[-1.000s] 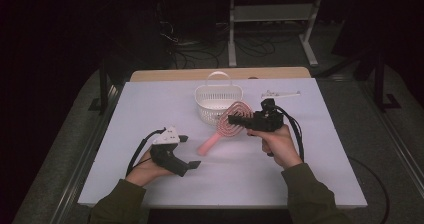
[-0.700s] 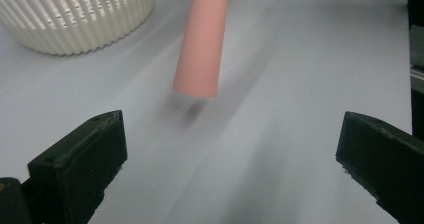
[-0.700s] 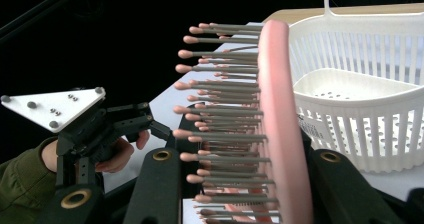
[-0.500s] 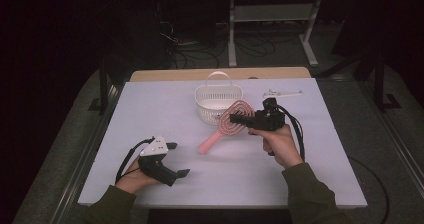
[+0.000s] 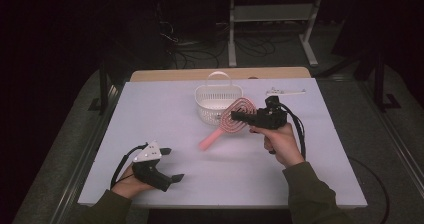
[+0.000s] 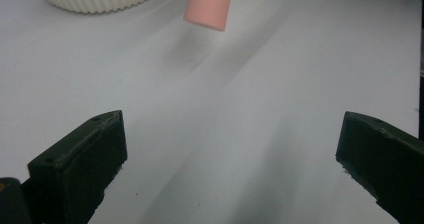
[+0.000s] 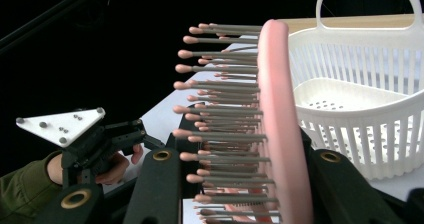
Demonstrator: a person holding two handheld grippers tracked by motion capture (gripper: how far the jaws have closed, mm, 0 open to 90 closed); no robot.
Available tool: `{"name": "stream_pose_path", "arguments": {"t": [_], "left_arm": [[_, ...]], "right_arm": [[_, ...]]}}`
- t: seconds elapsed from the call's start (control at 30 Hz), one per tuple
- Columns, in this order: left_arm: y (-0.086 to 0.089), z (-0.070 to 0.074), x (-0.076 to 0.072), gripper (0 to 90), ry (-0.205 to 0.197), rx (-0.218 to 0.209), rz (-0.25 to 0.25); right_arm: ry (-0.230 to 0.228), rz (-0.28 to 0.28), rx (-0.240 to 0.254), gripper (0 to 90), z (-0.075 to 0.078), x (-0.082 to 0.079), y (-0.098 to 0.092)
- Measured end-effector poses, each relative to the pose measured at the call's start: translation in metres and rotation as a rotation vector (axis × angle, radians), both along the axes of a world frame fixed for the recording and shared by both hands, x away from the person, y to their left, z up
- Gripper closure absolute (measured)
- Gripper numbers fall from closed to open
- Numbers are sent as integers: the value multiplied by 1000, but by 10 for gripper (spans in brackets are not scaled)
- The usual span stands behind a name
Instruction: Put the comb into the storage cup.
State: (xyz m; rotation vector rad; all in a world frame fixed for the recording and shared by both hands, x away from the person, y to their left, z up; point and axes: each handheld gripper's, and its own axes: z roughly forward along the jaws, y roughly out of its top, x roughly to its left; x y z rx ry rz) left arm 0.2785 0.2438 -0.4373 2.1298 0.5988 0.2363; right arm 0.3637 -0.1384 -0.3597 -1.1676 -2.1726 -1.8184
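Hairbrush (image 5: pixel 231 122), pink, is clamped by its oval head between the jaws of the right gripper (image 5: pixel 239 117) and held clear of the table (image 5: pixel 320 149), just near of the white basket (image 5: pixel 216 102). Its long axis runs from the head at far right down to the handle tip at near left, so the free handle points toward the left gripper (image 5: pixel 170 164). In the right gripper view, the brush (image 7: pixel 272 129) stands edge-on with its bristles facing left, and the basket (image 7: pixel 365 109) lies directly behind it on the right. The basket mouth is open and its carrying handle arches over the far side.

The left gripper rests low at the near left corner of the table, well apart from the brush, with its jaws spread and nothing between them. In the left gripper view, the handle tip (image 6: pixel 208 5) hangs ahead of it above the bare surface.

A small white part (image 5: pixel 285 91) lies at the far right edge, clear of the path. Nothing stands between brush and basket; only the near rim must be cleared.
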Motion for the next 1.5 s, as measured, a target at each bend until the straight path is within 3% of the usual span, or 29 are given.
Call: {"name": "stream_pose_path", "arguments": {"t": [0.33, 0.7, 1.27, 1.5], "left_arm": [[0, -2, 2, 0, 26, 20, -17], [-1, -3, 2, 0, 17, 27, -24], [-1, -2, 4, 3, 13, 29, -17], [-1, -2, 4, 4, 19, 25, -21]], "right_arm": [[-15, -17, 13, 630, 7, 0, -4], [-35, -40, 29, 630, 17, 4, -10], [-74, -95, 72, 630, 48, 20, -25], [-74, -118, 69, 631, 53, 28, -26]]}}
